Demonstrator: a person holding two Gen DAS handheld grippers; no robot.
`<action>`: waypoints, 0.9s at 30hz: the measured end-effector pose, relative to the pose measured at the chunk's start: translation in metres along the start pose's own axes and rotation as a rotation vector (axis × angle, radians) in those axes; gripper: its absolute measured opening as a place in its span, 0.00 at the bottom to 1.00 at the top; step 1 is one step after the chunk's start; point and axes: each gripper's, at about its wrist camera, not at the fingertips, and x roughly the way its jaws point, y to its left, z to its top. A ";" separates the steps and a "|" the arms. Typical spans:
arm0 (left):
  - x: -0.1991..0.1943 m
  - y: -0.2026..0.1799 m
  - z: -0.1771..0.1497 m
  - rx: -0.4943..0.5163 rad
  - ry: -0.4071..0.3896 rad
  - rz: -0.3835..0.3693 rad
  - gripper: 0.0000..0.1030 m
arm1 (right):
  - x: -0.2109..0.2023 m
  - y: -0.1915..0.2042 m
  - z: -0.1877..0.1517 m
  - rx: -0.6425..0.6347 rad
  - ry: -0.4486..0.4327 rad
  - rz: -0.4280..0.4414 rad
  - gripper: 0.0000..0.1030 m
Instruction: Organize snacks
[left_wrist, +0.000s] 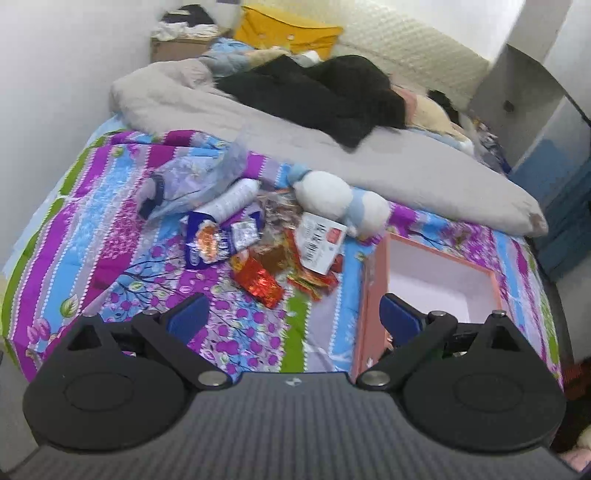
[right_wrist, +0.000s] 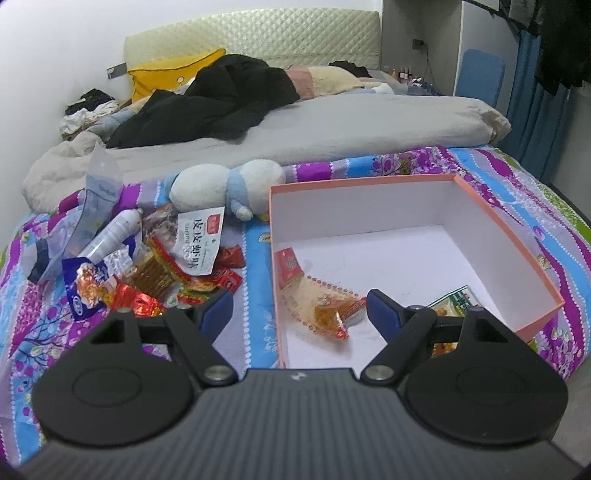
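The left gripper (left_wrist: 293, 312) hangs over the near part of the bed with its blue fingers (left_wrist: 186, 317) spread wide and nothing between them. Bare patterned bedsheet (left_wrist: 122, 258) lies under and to the left of it, open room up to the near edge.

The right gripper (right_wrist: 300, 308) is also spread wide and empty, straddling the near left wall of the pink box (right_wrist: 513, 254): one finger is outside over the sheet, the other over the box's white floor.

Only the right wrist view sees into the box. There lie a small red packet (right_wrist: 290, 267) against the left wall, a clear wrapper with an orange snack (right_wrist: 327, 314) near the fingers, and a green-edged packet (right_wrist: 456, 299) partly hidden behind the right finger. The left wrist view shows just the box's far inner walls.

Left of the box the snack pile (left_wrist: 258, 251) lies on the sheet: a white packet with a red label and Chinese characters (right_wrist: 201, 238), under which Latin letters are too blurred to read, a blue bag (left_wrist: 205, 240), a shiny red foil pack (left_wrist: 260, 282), a white bottle (left_wrist: 234, 199) on its side and a clear plastic bag (left_wrist: 199, 177).

A white and blue plush toy (right_wrist: 225, 186) rests just beyond the pile, near the box's far left corner. Farther off are the grey duvet (right_wrist: 332, 129), black clothing (right_wrist: 207, 103) and a yellow pillow (right_wrist: 166, 75) by the headboard.
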 end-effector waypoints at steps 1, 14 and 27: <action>0.005 0.002 0.000 -0.017 0.016 0.014 0.97 | 0.002 0.002 0.000 -0.004 0.003 -0.001 0.79; 0.063 0.013 -0.001 -0.027 0.071 0.087 0.97 | 0.029 0.025 0.001 -0.041 0.023 0.052 0.79; 0.167 0.049 0.003 0.124 0.069 0.114 0.97 | 0.059 0.059 0.013 -0.151 0.011 0.194 0.78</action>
